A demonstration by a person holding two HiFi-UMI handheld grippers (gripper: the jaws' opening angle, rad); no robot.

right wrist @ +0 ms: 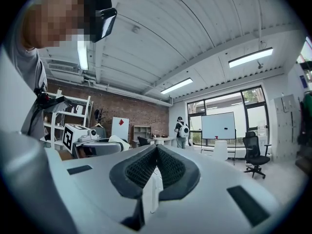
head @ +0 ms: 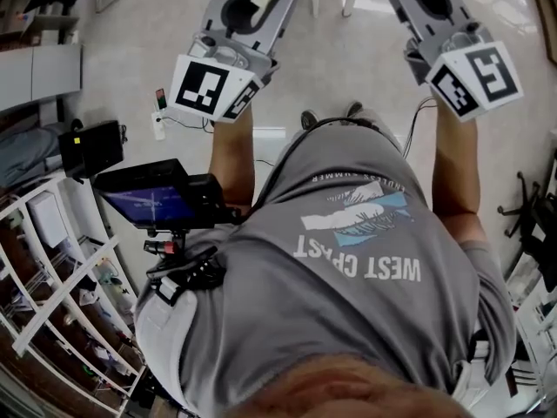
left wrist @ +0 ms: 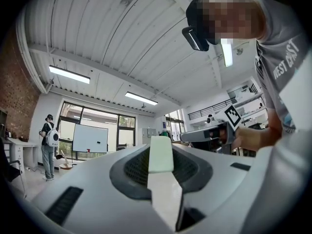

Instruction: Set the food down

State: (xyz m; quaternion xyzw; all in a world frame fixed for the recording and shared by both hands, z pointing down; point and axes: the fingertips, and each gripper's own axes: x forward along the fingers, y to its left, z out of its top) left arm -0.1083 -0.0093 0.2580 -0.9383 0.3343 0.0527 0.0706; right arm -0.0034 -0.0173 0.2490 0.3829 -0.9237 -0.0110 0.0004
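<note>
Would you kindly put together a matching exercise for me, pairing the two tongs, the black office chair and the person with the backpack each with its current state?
Things
1. left tongs
2. right tongs
3. black swivel office chair
4. person wearing a white backpack

States
A. closed, with nothing between them
B. standing beside the white whiteboard
C. closed on a pale cream rectangular block
D. nobody sitting on it

Pairs: 1-C, 2-A, 3-D, 4-B
</note>
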